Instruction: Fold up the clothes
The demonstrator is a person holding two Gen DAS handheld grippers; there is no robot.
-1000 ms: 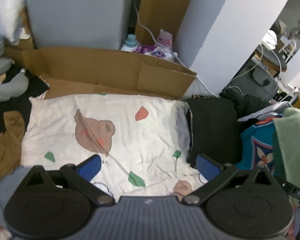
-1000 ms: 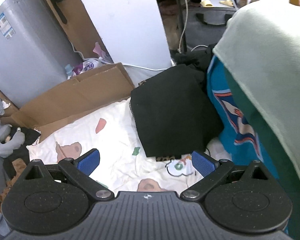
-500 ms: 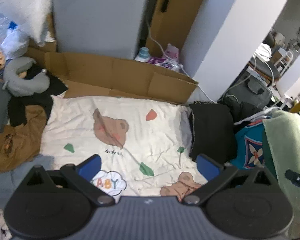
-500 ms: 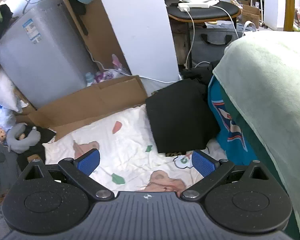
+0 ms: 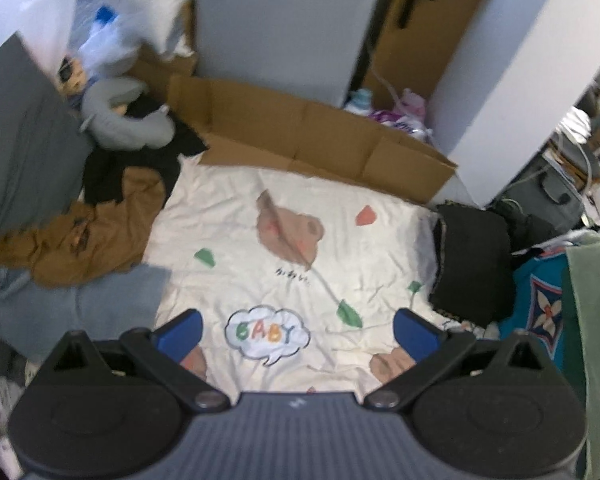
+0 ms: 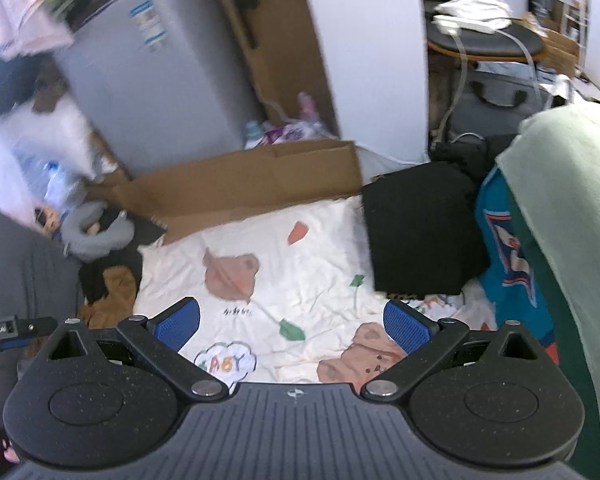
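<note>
Both claws hang above a white printed sheet (image 5: 236,216), jaws spread wide, gripping nothing. Ahead and right of the left claw (image 5: 298,330) lies a folded black garment (image 5: 472,256); a brown garment (image 5: 88,232) lies crumpled ahead to its left. Right of the right claw (image 6: 292,320), a pale green cloth (image 6: 572,200) drapes over teal fabric (image 6: 504,264).

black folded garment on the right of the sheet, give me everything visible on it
The black garment is folded into a compact, roughly rectangular stack of dark, matte cloth with no visible print. It lies flat on the right edge of the white cartoon-print sheet, its far corner near the cardboard. A teal printed garment adjoins its right side. Neither gripper touches it.
</note>
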